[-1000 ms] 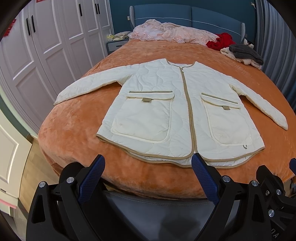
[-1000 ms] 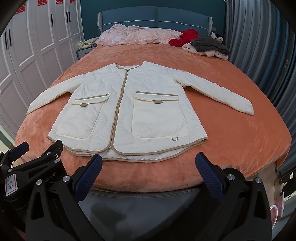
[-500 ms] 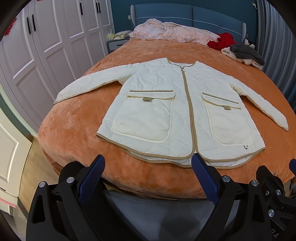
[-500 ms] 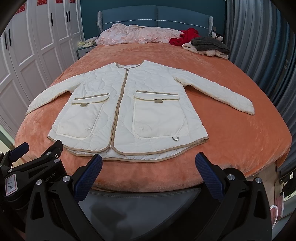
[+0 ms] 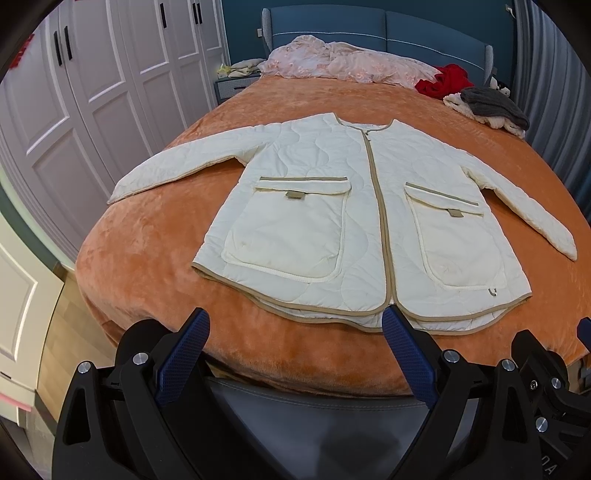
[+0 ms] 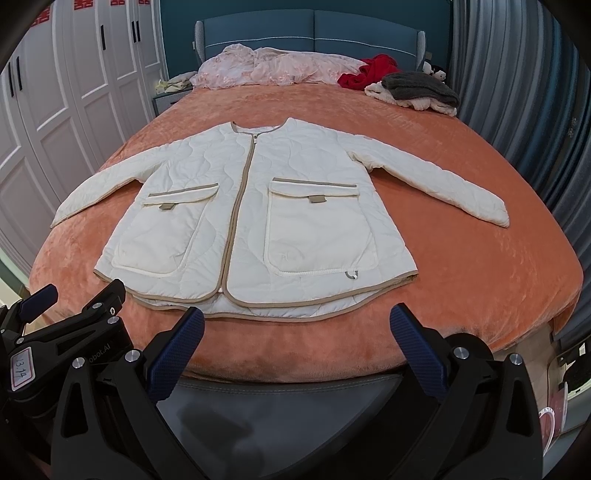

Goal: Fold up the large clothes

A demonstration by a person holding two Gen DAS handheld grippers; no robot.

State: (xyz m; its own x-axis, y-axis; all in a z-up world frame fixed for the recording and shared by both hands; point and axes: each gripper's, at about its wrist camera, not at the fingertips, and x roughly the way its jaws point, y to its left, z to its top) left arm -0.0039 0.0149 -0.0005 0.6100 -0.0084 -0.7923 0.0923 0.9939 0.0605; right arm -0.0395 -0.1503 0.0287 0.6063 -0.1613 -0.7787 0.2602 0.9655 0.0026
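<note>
A cream quilted jacket point(image 5: 332, 206) with tan trim and two front pockets lies flat, front up, on the orange bed, both sleeves spread out; it also shows in the right wrist view point(image 6: 255, 218). My left gripper point(image 5: 295, 332) is open and empty, held before the bed's foot edge just short of the jacket's hem. My right gripper point(image 6: 295, 332) is open and empty, also before the foot edge, below the hem. The left gripper's body shows at the lower left of the right wrist view.
The orange bedspread point(image 5: 147, 240) covers a bed with a blue headboard point(image 6: 314, 33). A pink quilt point(image 6: 266, 66), a red garment point(image 6: 376, 70) and a grey and cream pile point(image 6: 417, 90) lie by the headboard. White wardrobes point(image 5: 92, 92) stand left, a grey curtain point(image 6: 517, 92) right.
Both views have shifted slightly towards the bed, so the jacket sits marginally higher and closer. The jacket has not moved and both grippers stay open.
</note>
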